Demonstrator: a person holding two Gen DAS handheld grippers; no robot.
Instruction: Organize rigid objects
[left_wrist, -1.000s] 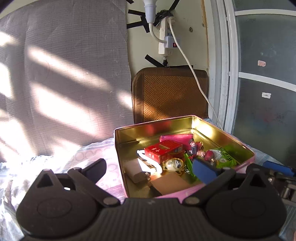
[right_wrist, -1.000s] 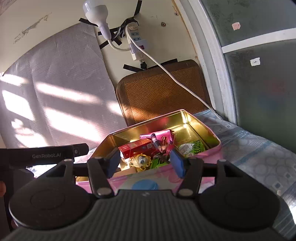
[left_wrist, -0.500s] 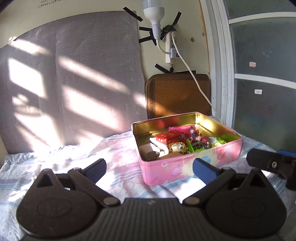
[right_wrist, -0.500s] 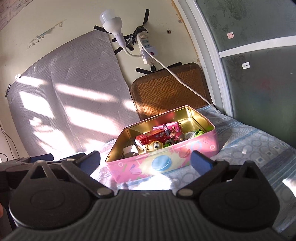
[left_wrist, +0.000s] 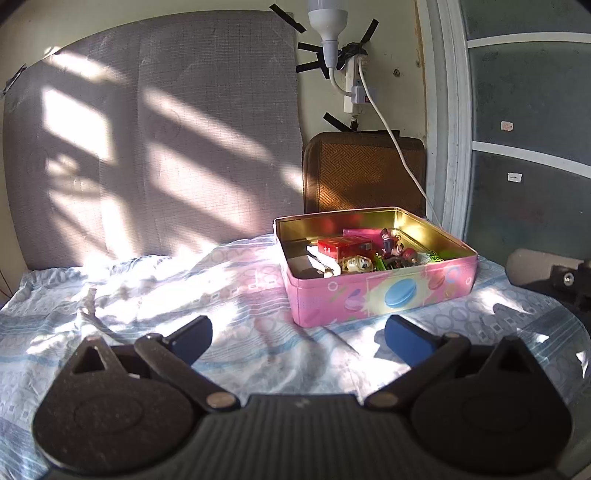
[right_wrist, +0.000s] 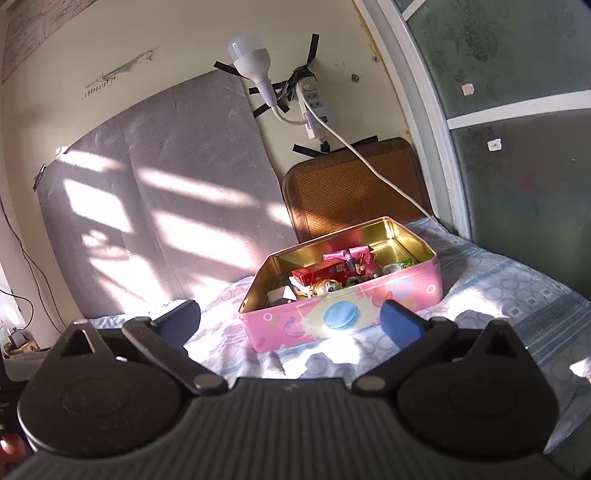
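- Left wrist view: the left gripper (left_wrist: 297, 338) hovers over the sheet (left_wrist: 110, 317) with jaws spread wide and nothing between them.
- The tin (left_wrist: 380, 299), pink outside and gold inside, sits lidless on the sheet ahead and slightly right of the gripper, well clear of its fingers; a blue macaron is printed on its near wall.
- In the tin lie a red box (left_wrist: 345, 246), a pink pack (left_wrist: 360, 232), a small yellow figure (left_wrist: 356, 264), a white piece (left_wrist: 323, 264) and a green packet (left_wrist: 437, 255); any print is too small to read.
- The red box's long axis runs left to right across the tin.
- Part of the right gripper (left_wrist: 554, 277) shows at the right edge.
- Right wrist view: the right gripper (right_wrist: 291, 321) has just been opening; its jaws stand wide with nothing between them.
- The tin (right_wrist: 343, 317) sits just beyond the fingers, one corner nearest, holding the same clutter, the red box (right_wrist: 325, 271) lying slantwise.
- A bulb (right_wrist: 251, 61) and power strip (right_wrist: 314, 107) are taped to the wall; the wall writing is illegible.
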